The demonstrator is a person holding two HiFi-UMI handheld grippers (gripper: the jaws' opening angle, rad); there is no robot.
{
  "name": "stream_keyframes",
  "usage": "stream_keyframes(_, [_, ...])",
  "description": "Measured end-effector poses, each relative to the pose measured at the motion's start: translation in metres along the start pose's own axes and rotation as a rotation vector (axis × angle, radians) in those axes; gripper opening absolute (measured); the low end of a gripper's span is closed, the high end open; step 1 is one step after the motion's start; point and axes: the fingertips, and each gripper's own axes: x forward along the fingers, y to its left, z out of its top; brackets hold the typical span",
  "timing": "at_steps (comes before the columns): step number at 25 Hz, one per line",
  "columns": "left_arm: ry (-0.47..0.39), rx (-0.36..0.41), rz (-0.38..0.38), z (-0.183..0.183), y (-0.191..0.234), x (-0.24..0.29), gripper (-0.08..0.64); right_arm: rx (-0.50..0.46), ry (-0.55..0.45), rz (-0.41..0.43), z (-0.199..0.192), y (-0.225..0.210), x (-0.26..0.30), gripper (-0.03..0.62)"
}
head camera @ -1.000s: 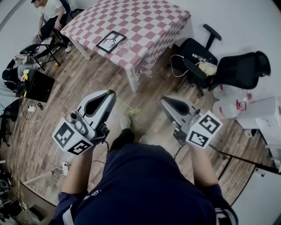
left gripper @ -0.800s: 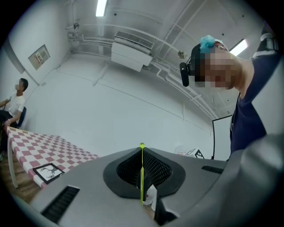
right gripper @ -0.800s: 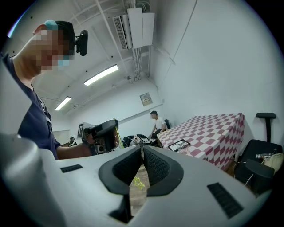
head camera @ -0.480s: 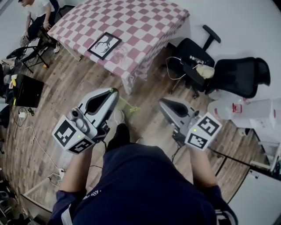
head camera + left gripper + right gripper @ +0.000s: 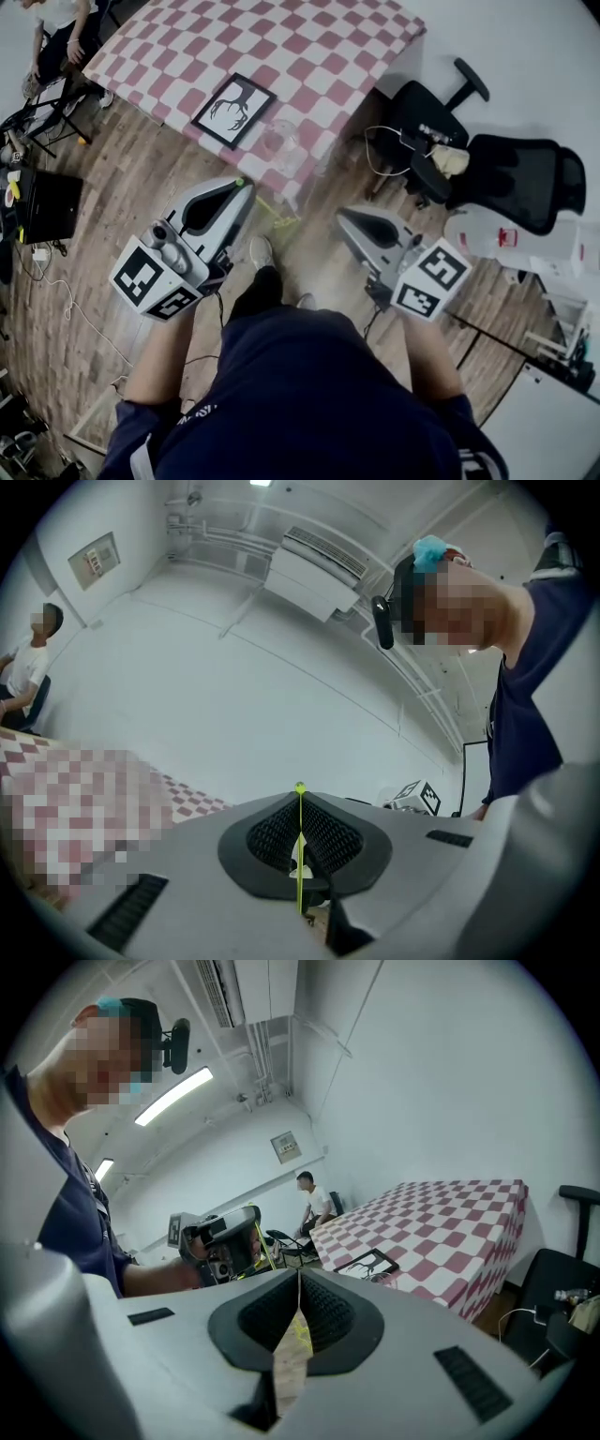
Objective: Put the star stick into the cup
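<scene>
My left gripper (image 5: 246,186) is shut on the star stick (image 5: 267,208), a thin yellow-green rod whose star end hangs over the wood floor. In the left gripper view the stick (image 5: 300,847) runs straight up between the closed jaws. My right gripper (image 5: 343,215) is shut with nothing in it, its tips touching (image 5: 298,1275). The clear cup (image 5: 279,141) stands near the close edge of the red-and-white checkered table (image 5: 328,56), beside a black picture frame (image 5: 234,111). Both grippers are held above the floor, short of the table.
Black office chairs (image 5: 448,141) stand right of the table, with large water bottles (image 5: 495,234) beyond them. A seated person (image 5: 56,33) is at the far left. A black case (image 5: 47,202) and cables (image 5: 80,314) lie on the floor at left.
The table, cup and frame have come nearer and shifted right in the head view. Both grippers keep the same pose, and the stick stays in the left one.
</scene>
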Motion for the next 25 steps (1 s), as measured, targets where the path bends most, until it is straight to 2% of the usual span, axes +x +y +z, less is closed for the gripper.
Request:
stream_keyframes(6, [0.017, 0.008, -0.042, 0.014, 0.058, 0.021, 0.032, 0.025, 0.017, -0.049, 0.023, -0.022, 0.038, 0.017])
stream_keyframes(14, [0.043, 0.065, -0.072, 0.019, 0.102, 0.058, 0.032, 0.071, 0.034, -0.077, 0.028, -0.049, 0.059, 0.017])
stream_keyframes(19, [0.069, 0.088, -0.051, 0.011, 0.120, 0.081, 0.032, 0.100, 0.029, -0.077, 0.028, -0.078, 0.063, 0.017])
stream_keyframes(25, [0.140, 0.154, 0.004, -0.008, 0.131, 0.105, 0.032, 0.114, 0.058, -0.015, 0.028, -0.109, 0.073, 0.017])
